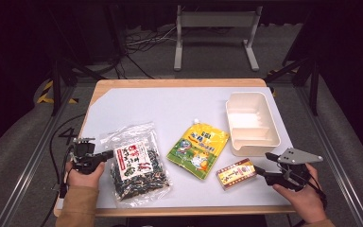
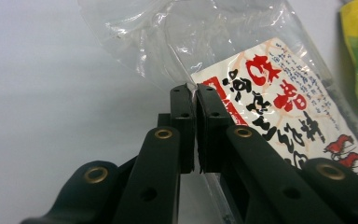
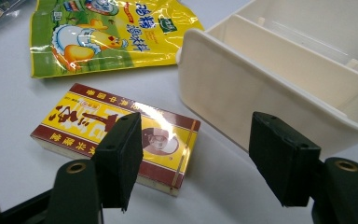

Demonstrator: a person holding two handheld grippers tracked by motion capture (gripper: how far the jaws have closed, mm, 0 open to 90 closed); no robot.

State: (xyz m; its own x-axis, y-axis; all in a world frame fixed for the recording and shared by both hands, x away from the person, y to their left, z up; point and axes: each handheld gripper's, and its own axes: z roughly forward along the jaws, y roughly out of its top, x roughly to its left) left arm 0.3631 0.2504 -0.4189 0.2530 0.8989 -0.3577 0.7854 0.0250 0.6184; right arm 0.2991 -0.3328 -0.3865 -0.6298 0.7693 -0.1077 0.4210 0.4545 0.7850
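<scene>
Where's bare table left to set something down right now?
Widest free patch: the far-left stretch of the white mat, beyond the clear snack bag and left of the cream bin. Crowded: the near edge, where snack bag, yellow pouch and red-and-yellow box sit between both grippers.

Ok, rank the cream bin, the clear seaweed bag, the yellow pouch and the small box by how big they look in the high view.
1. Seaweed bag and cream bin: too alike in apparent size to rank.
2. Yellow pouch.
3. Small box, clearly smallest.
</scene>
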